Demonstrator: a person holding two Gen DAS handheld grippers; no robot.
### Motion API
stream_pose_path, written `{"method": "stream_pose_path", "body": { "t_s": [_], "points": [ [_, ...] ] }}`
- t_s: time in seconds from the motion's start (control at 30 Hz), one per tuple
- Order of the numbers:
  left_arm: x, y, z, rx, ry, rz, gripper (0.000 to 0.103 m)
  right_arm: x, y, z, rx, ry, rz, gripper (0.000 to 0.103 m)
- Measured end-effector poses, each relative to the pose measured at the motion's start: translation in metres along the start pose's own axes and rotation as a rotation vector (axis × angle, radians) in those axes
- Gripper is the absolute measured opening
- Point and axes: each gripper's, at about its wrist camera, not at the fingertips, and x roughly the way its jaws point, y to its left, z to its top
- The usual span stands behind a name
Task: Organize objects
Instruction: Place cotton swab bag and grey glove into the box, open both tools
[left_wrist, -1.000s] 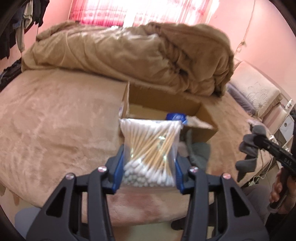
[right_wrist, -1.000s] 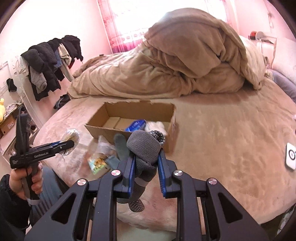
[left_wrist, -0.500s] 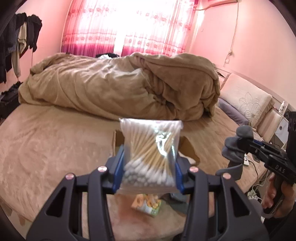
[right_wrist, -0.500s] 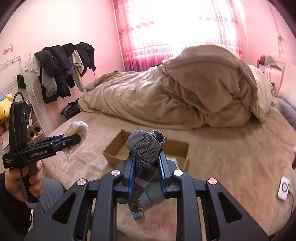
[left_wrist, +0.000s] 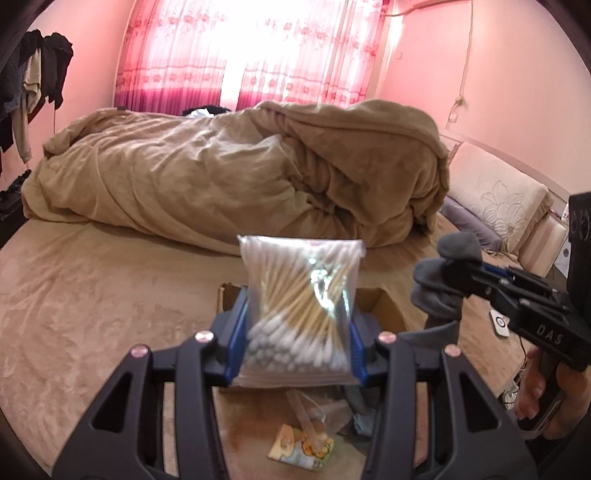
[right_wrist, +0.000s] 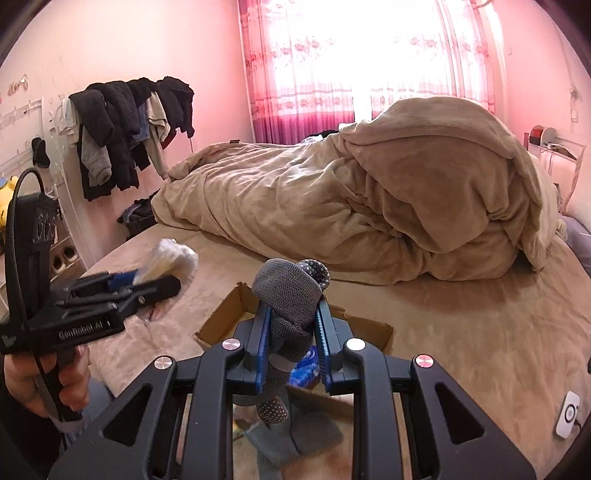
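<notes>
Left tongs (left_wrist: 295, 332) pinch a bag of cotton swabs (left_wrist: 300, 306); right tongs (right_wrist: 291, 332) clamp a grey sock (right_wrist: 290, 295). Both are held above the cardboard box (right_wrist: 225, 317) on the bed (right_wrist: 480, 332), probably for dropping in.

Both raised since a second ago: left tool (left_wrist: 295, 332) with bag of cotton swabs (left_wrist: 300, 306) now up clear of the cardboard box (right_wrist: 236, 314), right tool (right_wrist: 291, 332) with grey sock (right_wrist: 288, 295) lifted likewise, box sunk low in both views.
</notes>
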Motion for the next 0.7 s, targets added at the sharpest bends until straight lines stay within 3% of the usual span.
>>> {"method": "stream_pose_path", "body": {
  "t_s": [0.4, 0.7],
  "points": [
    [0.09, 0.03, -0.019, -0.053, 0.138, 0.024, 0.046, 0.082, -0.004, 0.0, 0.032, 0.065, 0.04, 0.023],
    [0.118, 0.036, -0.034, -0.047, 0.216, 0.02, 0.051, 0.139, -0.007, -0.027, 0.088, 0.165, 0.107, 0.023]
  ]
}}
